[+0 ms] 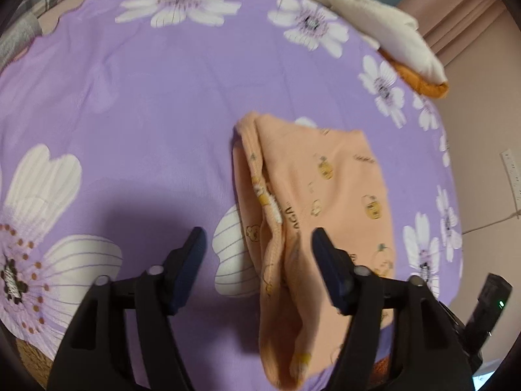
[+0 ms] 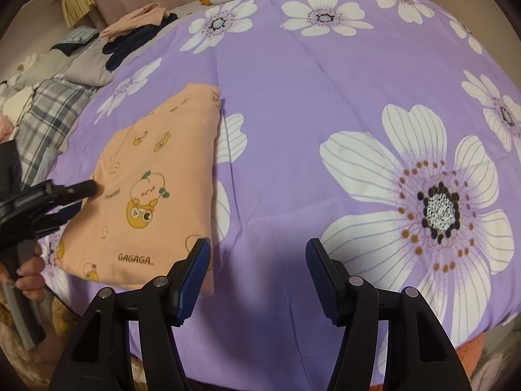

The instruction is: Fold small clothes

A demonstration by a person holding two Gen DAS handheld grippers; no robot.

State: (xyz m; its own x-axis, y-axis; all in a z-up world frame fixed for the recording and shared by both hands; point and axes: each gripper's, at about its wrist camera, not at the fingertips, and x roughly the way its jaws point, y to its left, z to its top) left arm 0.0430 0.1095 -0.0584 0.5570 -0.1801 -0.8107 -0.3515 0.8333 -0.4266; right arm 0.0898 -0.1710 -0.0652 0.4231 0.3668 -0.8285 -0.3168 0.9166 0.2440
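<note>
A small peach garment [image 1: 312, 195] with cartoon prints lies folded on the purple flowered blanket [image 1: 146, 97]. My left gripper [image 1: 259, 238] is open and empty, just above the garment's near left edge. In the right wrist view the same garment [image 2: 153, 189] lies flat at the left, with "GAGAGA" printed on it. My right gripper [image 2: 257, 247] is open and empty over bare blanket [image 2: 293, 97], to the right of the garment's near corner. The left gripper [image 2: 81, 189] shows there too, at the garment's left edge, held by a hand.
A white and orange plush [image 1: 384, 36] lies at the blanket's far right edge. A pile of clothes [image 2: 136, 29] and a plaid cloth [image 2: 49, 114] lie beyond the blanket's far left. A wall [image 1: 482, 130] stands to the right.
</note>
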